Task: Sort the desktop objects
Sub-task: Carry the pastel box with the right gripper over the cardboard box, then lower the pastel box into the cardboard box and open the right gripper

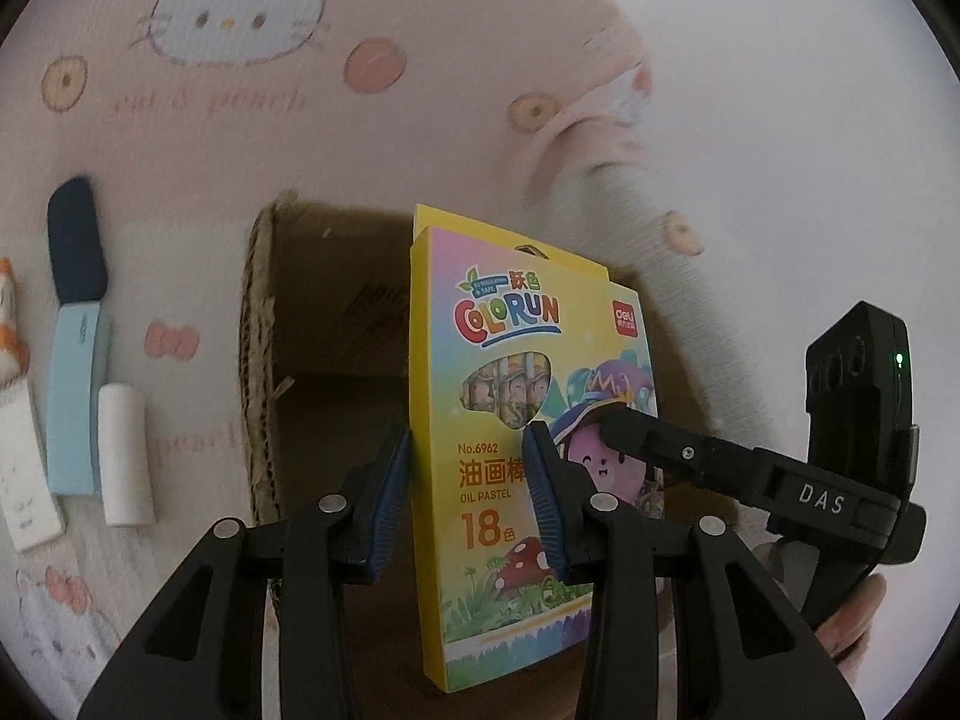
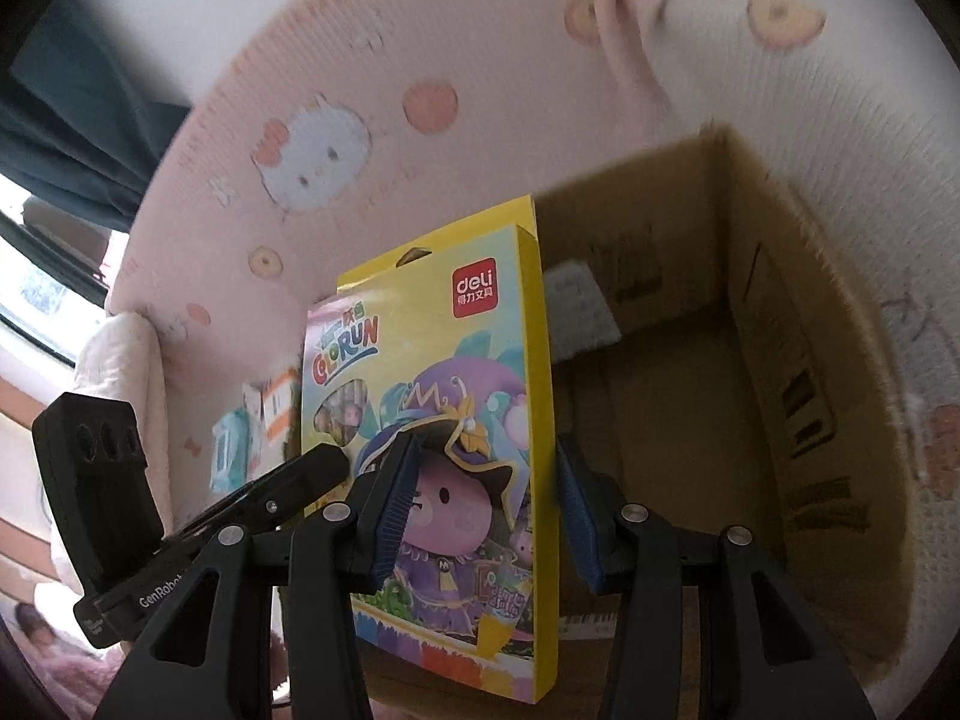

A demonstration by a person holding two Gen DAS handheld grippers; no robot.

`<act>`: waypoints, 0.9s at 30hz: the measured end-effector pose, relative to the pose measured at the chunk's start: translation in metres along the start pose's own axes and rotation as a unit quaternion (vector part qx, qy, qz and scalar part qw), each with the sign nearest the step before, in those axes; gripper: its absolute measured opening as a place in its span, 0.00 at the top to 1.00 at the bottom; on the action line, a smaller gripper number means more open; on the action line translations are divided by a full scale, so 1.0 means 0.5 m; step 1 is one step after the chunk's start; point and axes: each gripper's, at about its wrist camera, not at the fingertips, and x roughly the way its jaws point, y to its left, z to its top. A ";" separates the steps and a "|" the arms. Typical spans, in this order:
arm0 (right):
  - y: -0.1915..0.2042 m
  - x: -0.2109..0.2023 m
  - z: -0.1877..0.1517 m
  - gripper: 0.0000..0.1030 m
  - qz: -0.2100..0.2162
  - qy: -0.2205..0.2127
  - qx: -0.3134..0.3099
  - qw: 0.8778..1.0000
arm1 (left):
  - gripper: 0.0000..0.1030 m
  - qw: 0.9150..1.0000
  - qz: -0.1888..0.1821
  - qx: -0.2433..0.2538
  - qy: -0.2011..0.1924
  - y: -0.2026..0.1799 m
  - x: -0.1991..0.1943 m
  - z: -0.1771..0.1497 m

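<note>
A yellow oil pastel box (image 1: 510, 324) (image 2: 480, 348) with a cartoon cover is held upright between both grippers, over an open cardboard carton (image 1: 324, 336) (image 2: 690, 408). My left gripper (image 1: 468, 498) is shut on the pastel box's left edge, blue pads (image 1: 390, 492) pressing front and back. My right gripper (image 2: 483, 516) is shut on its right edge in the same way. In the left wrist view, a black finger (image 1: 636, 438) of the right gripper lies across the cover. A left gripper finger (image 2: 312, 468) shows likewise in the right wrist view. The carton's floor looks bare apart from a white label (image 2: 582, 312).
Everything rests on a pink cat-print cloth (image 1: 240, 96). Left of the carton lie a knife with a navy handle and pale blue sheath (image 1: 78, 360), a white roll (image 1: 123, 456) and a white strip (image 1: 24, 468). A blue packet (image 2: 231, 450) and an orange-white item (image 2: 279, 402) lie beyond.
</note>
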 end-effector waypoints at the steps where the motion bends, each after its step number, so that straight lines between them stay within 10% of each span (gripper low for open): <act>1: -0.005 0.009 0.000 0.58 0.002 0.009 0.003 1.000 | 0.59 1.000 0.008 -0.002 0.009 0.001 0.006 0.000; 27: 0.000 0.078 -0.016 0.59 -0.018 0.077 -0.015 0.997 | 0.58 0.985 0.148 0.070 0.056 -0.048 0.013 -0.024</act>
